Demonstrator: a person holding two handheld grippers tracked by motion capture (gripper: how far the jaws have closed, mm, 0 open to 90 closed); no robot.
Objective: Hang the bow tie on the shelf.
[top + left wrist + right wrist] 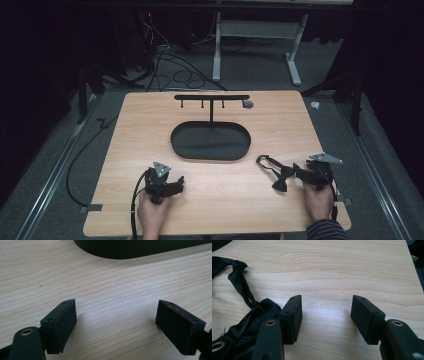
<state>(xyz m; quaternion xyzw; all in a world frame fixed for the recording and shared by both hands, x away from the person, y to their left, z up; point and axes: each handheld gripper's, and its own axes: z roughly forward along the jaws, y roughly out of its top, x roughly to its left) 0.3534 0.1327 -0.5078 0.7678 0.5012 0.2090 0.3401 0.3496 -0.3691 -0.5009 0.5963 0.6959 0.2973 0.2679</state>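
Black satin bow tie with its strap lies loose on the pale wooden counter, just beside the right tool, whose jaws stand wide with bare wood between them. The left tool rests low near the front edge, jaws also wide and empty. Beyond them the black oval tray carries a hooked T-shaped rack, likely where the tie is meant to hang.

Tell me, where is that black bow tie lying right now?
The black bow tie lies on the wooden table in the high view's right front part, just left of the right claw and right of the oval tray.
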